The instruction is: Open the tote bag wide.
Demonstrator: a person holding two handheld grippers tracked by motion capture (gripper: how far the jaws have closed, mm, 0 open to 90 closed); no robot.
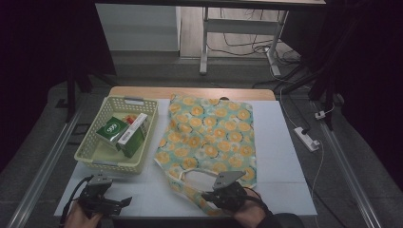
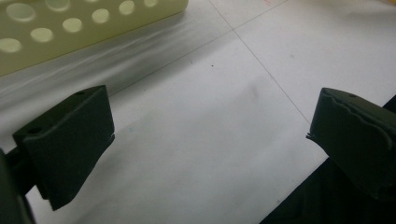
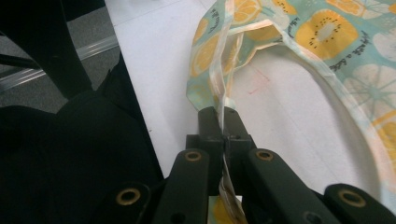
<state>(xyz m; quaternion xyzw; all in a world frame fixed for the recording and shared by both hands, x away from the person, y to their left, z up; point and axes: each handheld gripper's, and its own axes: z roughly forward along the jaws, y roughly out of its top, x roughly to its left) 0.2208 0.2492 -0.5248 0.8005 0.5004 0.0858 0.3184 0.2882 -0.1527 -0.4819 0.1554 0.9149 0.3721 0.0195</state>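
Observation:
A fruit-print tote bag [image 1: 209, 137] lies flat on the white table [image 1: 280, 156], its handle loop toward the near edge. My right gripper [image 1: 209, 195] is at the bag's near left corner. In the right gripper view its jaws [image 3: 223, 116] are shut on the handle strap [image 3: 219, 79], and the fabric stands up pinched between them. My left gripper [image 1: 124, 203] rests near the table's front left edge. In the left gripper view it [image 2: 210, 135] stands wide open over bare table with nothing between the jaws.
A pale yellow perforated basket [image 1: 95, 154] stands at the left, just beyond my left gripper, and its wall [image 2: 84, 28] is close ahead. It holds a green box [image 1: 113, 128] and a white-and-green box [image 1: 133, 135]. The table's front edge is near both hands.

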